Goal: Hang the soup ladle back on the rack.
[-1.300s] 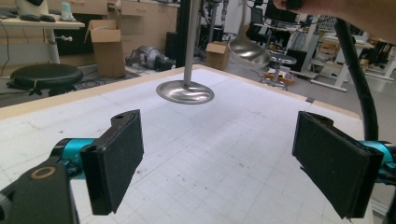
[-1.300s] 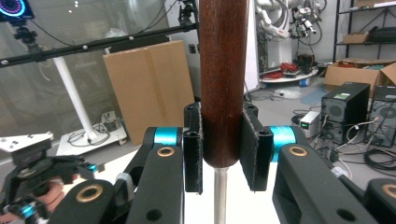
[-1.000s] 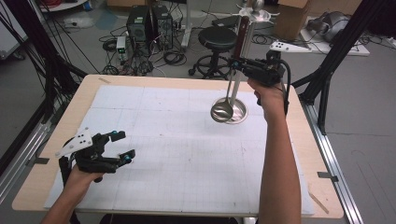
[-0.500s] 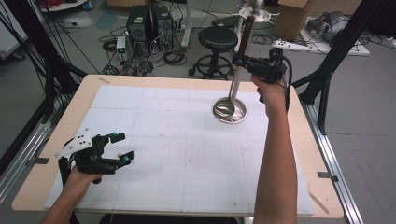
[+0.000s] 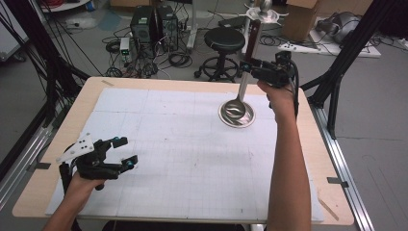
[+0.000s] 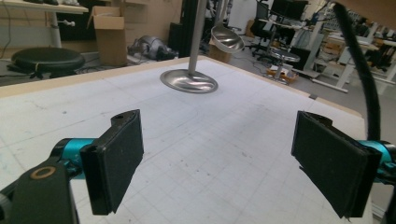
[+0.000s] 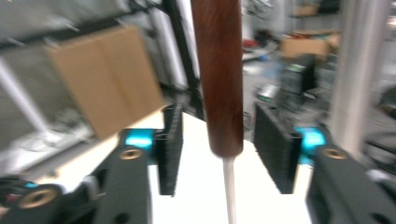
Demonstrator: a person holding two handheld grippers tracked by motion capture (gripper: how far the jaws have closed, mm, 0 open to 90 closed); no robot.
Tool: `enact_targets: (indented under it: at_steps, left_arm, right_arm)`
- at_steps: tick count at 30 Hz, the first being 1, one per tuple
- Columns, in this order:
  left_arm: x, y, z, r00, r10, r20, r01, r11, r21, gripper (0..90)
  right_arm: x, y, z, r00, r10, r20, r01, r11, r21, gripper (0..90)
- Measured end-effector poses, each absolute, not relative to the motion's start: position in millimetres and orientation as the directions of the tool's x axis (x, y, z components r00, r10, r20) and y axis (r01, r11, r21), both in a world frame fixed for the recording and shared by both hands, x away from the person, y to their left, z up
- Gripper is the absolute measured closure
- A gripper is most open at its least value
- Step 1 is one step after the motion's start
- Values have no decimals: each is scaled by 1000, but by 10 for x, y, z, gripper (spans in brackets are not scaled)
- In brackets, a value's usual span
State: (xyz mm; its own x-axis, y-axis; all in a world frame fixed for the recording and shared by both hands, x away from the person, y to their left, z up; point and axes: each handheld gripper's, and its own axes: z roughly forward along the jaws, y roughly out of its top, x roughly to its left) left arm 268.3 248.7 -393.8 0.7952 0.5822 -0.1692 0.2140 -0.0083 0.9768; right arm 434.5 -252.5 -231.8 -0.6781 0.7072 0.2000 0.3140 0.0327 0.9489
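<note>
Jaws parted around upright ladle [image 7: 218, 79] handle.

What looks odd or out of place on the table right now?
The ladle stands almost upright, bowl down in the steel dish, its brown handle between the right gripper's open jaws, which do not clamp it. Nothing looks spilled or damaged.

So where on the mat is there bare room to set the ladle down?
The white mat lies bare between the left gripper and the steel dish, and along its far-left part. The one crowded spot is far right, where the ladle stands in the dish beside the right gripper.
</note>
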Motion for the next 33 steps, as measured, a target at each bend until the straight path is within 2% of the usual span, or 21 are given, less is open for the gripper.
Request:
enact_targets:
  at_steps: [1,5,8,11,21,25,28,31,33]
  left_arm:
    - [2685,2497,-3943,789,590,-169,214,-7,977,172]
    - [2695,2533,-3955,776,608,-169,214,-1,977,172]
    - [2696,2558,-3969,770,614,-172,217,1,976,172]
    - [2688,2580,-3986,763,620,-183,228,6,974,172]
    - [2643,2584,-4020,760,624,-181,225,8,974,178]
    - [2637,2569,-4043,757,628,-179,229,2,974,179]
    - [2626,2552,-4057,758,629,-174,228,-6,974,179]
    - [2607,2536,-4065,757,629,-175,228,-4,974,179]
    - [2592,2523,-4067,760,626,-175,229,-7,973,180]
  right_arm:
    - [4296,-2509,-2323,-646,744,168,317,61,946,370]
    - [4060,-2469,-2439,-601,798,55,320,177,931,303]
    - [3829,-2464,-2622,-573,819,41,333,186,925,193]
    - [3606,-2476,-2816,-580,813,54,332,175,927,186]
    - [2817,-2534,-3426,-640,768,35,242,159,957,167]
    - [2531,-2598,-3635,-632,771,75,237,100,966,166]
    - [2372,-2629,-3789,-625,776,80,239,93,967,166]
    - [2315,-2638,-3840,-617,786,48,255,141,957,166]
    - [2281,-2649,-3858,-608,792,59,260,128,957,167]
